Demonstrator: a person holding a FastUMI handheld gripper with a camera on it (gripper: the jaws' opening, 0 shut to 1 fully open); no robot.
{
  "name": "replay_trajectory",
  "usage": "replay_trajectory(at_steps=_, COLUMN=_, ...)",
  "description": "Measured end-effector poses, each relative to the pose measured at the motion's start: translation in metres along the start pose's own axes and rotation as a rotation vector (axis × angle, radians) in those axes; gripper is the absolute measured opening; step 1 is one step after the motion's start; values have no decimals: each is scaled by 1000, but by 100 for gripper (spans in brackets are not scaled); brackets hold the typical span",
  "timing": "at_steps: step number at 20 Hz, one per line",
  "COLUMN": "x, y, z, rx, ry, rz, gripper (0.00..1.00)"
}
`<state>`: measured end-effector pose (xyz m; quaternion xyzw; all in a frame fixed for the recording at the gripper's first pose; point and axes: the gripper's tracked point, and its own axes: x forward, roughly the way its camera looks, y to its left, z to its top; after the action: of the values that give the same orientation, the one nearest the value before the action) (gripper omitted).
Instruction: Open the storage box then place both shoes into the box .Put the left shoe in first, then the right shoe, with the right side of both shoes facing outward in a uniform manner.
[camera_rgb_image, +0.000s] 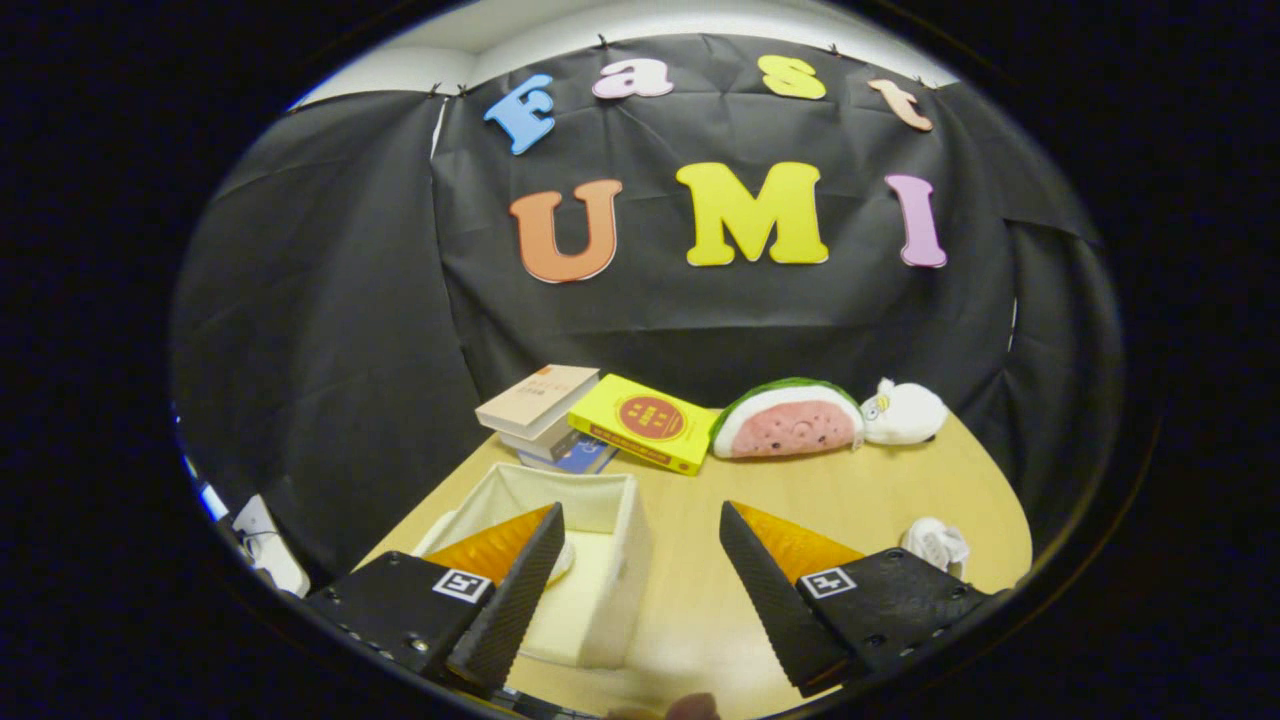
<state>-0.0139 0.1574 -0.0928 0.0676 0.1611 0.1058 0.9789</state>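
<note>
Two fingers of the gripper (640, 560) wide apart, holding nothing, over the open storage box (600, 560) | wooden table (700, 600) | shoe (937, 543) beside one finger

The white storage box (600, 560) is seen open on the surface; a white shoe (937, 543) is seen well apart from it.
</note>
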Motion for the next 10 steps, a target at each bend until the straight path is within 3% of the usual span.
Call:
replay_trajectory(at_steps=5, x=-30, y=-120, z=-5, rx=-21, ry=-30, rz=-81, gripper=96)
replay_trajectory(at_steps=10, x=-59, y=-236, z=-45, rx=-2, ry=35, rz=-160, gripper=96)
